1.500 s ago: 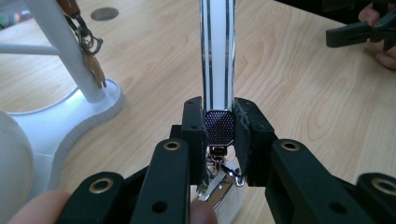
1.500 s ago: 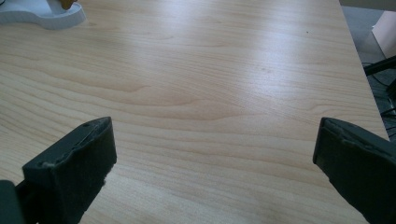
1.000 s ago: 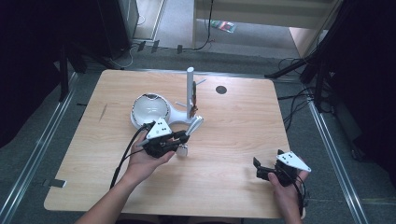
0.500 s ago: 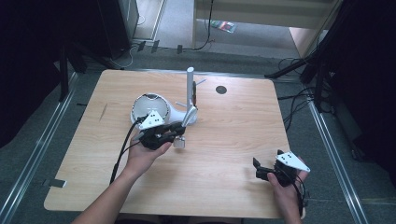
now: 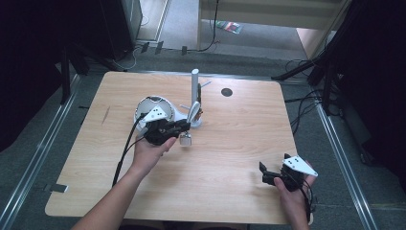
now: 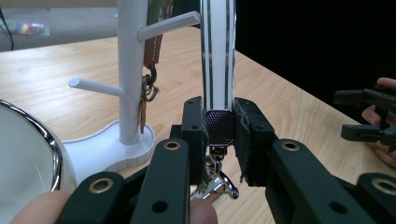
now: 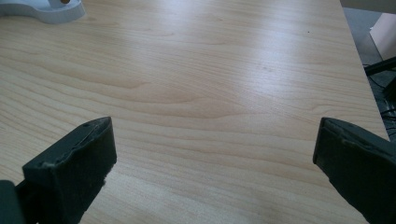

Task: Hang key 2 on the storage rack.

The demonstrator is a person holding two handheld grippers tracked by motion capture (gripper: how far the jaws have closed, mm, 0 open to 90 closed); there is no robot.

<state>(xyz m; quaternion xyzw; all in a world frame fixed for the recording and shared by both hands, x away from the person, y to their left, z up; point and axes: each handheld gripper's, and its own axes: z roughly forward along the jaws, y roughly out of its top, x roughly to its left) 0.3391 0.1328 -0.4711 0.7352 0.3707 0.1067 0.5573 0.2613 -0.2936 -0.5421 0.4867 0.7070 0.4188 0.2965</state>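
A white striped lanyard strap [image 6: 218, 56] rises between the jaws of my left gripper [image 6: 219, 128], which is shut on its dark end piece; a metal clip [image 6: 219, 179] hangs below. In the high view the left gripper [image 5: 184, 125] sits beside the white peg stand [image 5: 195, 91], with the strap [image 5: 192, 112] leaning against the stand and the clip [image 5: 186, 140] under the jaws. A brown key fob [image 6: 150, 56] hangs on the stand [image 6: 130, 70]. My right gripper [image 5: 264, 173] rests near the table's front right, and its jaws [image 7: 214, 128] are open over bare wood.
A white bowl with a chrome rim [image 5: 153, 106] stands left of the stand, close behind the left gripper. A dark round hole [image 5: 226, 92] lies in the tabletop at the back. The table's right edge [image 7: 369, 88] is near the right gripper.
The left gripper has moved a little away from the person, toward the bowl, with the strap still in its jaws. The right gripper has stayed in place.
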